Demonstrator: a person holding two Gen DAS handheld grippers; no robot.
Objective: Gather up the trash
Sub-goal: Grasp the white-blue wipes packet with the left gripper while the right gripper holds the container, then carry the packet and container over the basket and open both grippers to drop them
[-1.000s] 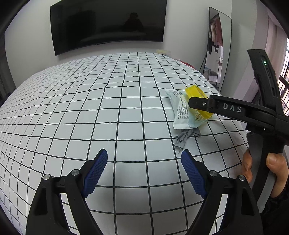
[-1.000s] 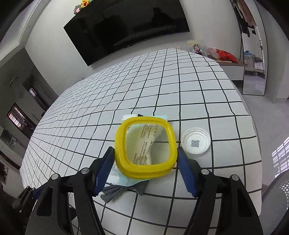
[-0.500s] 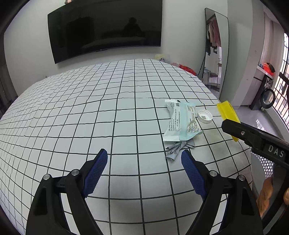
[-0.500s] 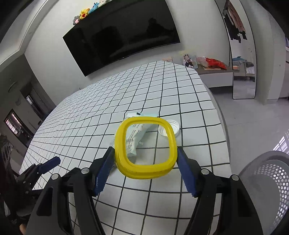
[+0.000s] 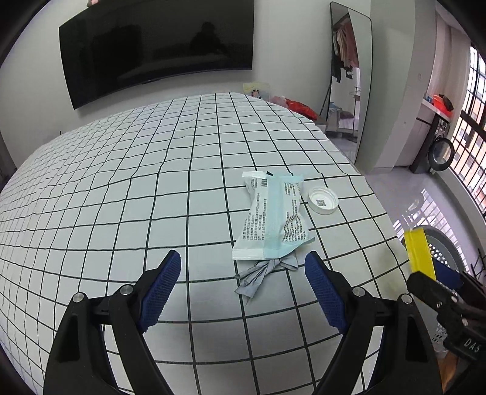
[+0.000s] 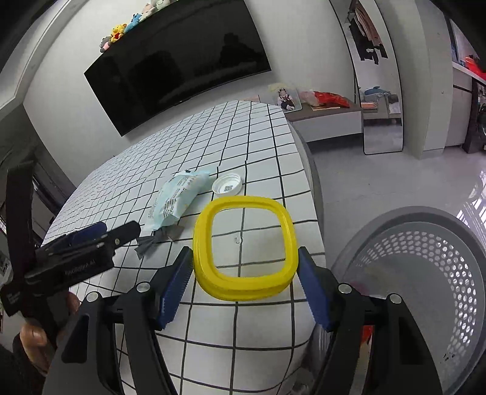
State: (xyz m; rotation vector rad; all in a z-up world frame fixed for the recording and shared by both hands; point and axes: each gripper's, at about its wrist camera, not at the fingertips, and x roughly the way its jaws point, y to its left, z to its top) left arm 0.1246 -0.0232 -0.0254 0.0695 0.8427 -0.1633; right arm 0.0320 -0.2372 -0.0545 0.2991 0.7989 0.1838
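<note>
A yellow rounded-square plastic ring (image 6: 244, 249) is clamped between the right gripper (image 6: 244, 285) pads, apparently just short of the grey perforated basket (image 6: 425, 273); the left gripper (image 5: 243, 288) is held apart, empty.

A big black TV (image 5: 158, 51) hangs on the white wall. A row of soft toys (image 6: 133, 24) sits on top of it (one is yellow). The bed (image 5: 136, 194) has a white cover with black lines that make squares. A tall mirror (image 5: 349, 76) leans on the wall, and clothes show in it. A framed picture (image 6: 284, 97) stands on a low bench (image 6: 328, 117) past the bed, beside a red bag (image 6: 329, 98). By the barred window (image 5: 472, 127) stands a washer (image 5: 442, 152) with a round door. The floor (image 6: 379, 179) is pale and shiny.
</note>
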